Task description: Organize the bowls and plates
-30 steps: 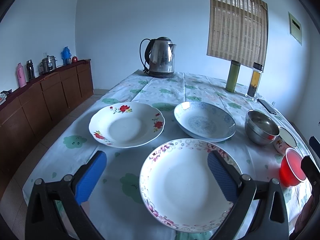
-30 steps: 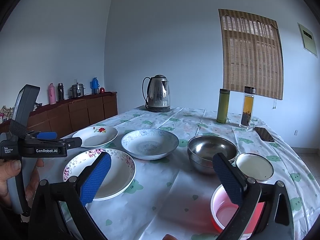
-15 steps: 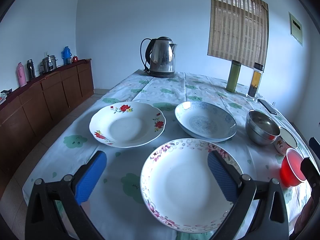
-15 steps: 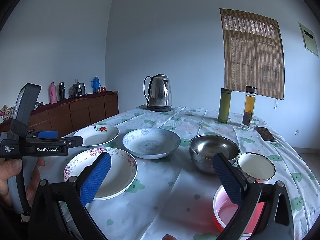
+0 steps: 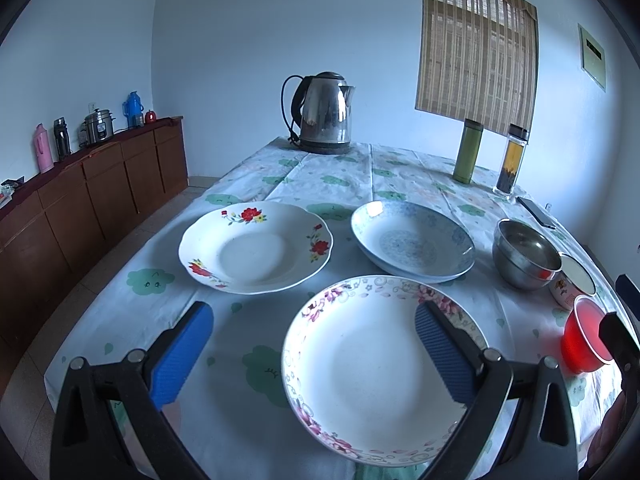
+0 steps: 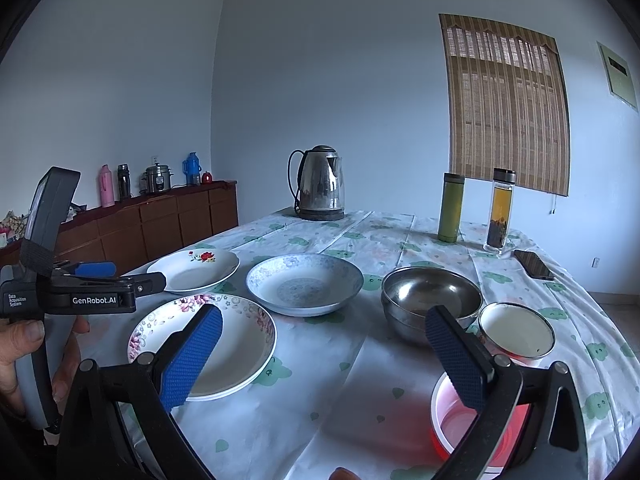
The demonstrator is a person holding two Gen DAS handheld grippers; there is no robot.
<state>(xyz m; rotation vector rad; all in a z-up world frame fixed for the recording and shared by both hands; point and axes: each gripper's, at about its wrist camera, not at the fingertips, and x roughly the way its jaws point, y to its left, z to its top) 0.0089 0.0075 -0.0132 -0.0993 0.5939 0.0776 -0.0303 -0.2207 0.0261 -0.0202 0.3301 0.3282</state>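
Note:
Three plates lie on the table: a pink-flowered plate (image 5: pixel 372 360) (image 6: pixel 224 344) nearest me, a red-flowered plate (image 5: pixel 256 246) (image 6: pixel 196 270) at the left, and a blue-patterned plate (image 5: pixel 412 240) (image 6: pixel 304 282) behind. To the right stand stacked steel bowls (image 5: pixel 524 252) (image 6: pixel 432 300), a white enamel bowl (image 5: pixel 576 280) (image 6: pixel 516 330) and a red bowl (image 5: pixel 582 334) (image 6: pixel 460 420). My left gripper (image 5: pixel 310 350) is open above the pink-flowered plate's left rim. My right gripper (image 6: pixel 324 358) is open over the tablecloth, its right finger above the red bowl.
A steel kettle (image 5: pixel 324 114) stands at the table's far end. A green flask (image 5: pixel 468 152), a glass tea bottle (image 5: pixel 512 160) and a phone (image 5: pixel 536 212) sit at the far right. A wooden sideboard (image 5: pixel 92 184) lines the left wall. A hand (image 6: pixel 24 344) holds the left gripper.
Both views have shifted very slightly; neither gripper has taken hold of anything and the dishes have not moved.

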